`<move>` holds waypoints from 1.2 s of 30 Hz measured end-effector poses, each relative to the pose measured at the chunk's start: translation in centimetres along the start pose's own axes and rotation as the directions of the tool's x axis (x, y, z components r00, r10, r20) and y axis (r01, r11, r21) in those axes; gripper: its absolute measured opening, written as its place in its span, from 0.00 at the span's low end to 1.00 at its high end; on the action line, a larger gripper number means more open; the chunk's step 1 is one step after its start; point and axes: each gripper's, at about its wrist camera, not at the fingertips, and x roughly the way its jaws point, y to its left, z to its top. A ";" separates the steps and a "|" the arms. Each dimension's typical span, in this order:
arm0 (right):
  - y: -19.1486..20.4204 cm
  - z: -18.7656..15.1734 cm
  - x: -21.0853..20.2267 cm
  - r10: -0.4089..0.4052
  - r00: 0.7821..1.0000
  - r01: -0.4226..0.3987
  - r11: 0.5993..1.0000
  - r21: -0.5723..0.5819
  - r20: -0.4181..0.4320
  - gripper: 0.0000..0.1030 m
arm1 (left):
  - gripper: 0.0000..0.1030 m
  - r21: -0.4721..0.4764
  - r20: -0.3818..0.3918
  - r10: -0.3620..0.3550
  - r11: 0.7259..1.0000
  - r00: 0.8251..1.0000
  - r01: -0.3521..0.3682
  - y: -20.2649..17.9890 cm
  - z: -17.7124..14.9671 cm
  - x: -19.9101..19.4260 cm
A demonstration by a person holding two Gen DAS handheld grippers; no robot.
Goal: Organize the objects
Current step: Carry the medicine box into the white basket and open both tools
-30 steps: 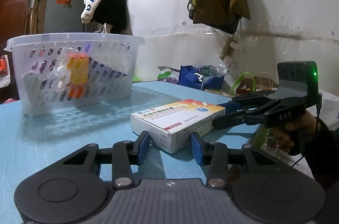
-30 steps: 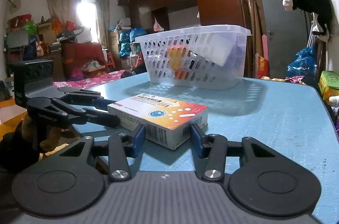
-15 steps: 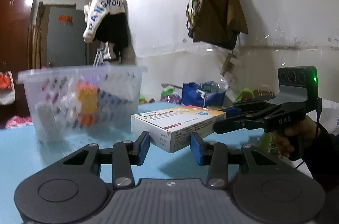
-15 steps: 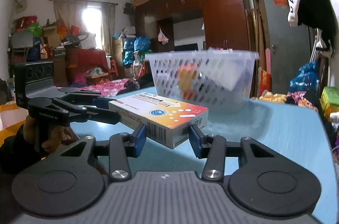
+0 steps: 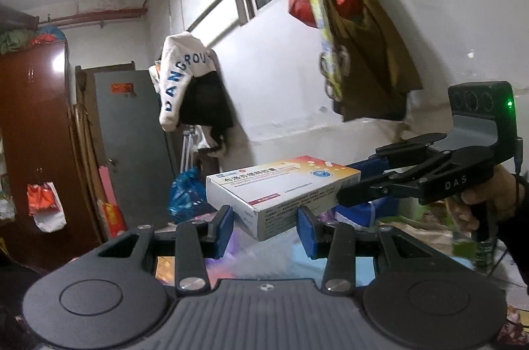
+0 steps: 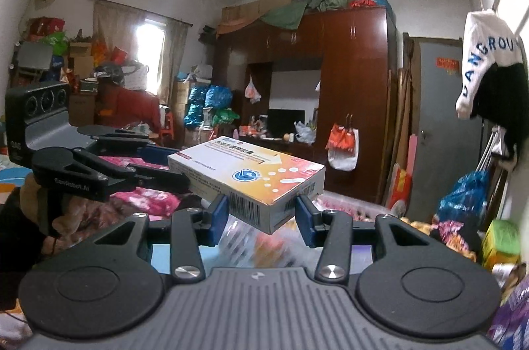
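Left wrist view: medicine box (image 5: pixel 281 188) now airborne, off table, held between left hand-held gripper (image 5: pixel 264 227) and right hand-held gripper (image 5: pixel 350 184), both clamped on it. Basket beneath, blurred; transfer toward basket likely underway.

box (image 5: pixel 281 189): white, orange-yellow, blue logo | gripper pads (image 5: pixel 223 229): blue

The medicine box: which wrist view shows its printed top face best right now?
The right wrist view: the medicine box tilts its top toward the lens, logo, arrow and barcode end visible. The left wrist view shows it flatter, mostly a side panel, its far end behind the right gripper.
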 end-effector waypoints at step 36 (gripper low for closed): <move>-1.5 -2.9 5.8 -0.135 0.975 0.156 0.981 0.118 -0.174 1.00 | 0.99 -0.244 -0.103 0.250 0.932 0.963 -0.268 9.6 -3.8 4.4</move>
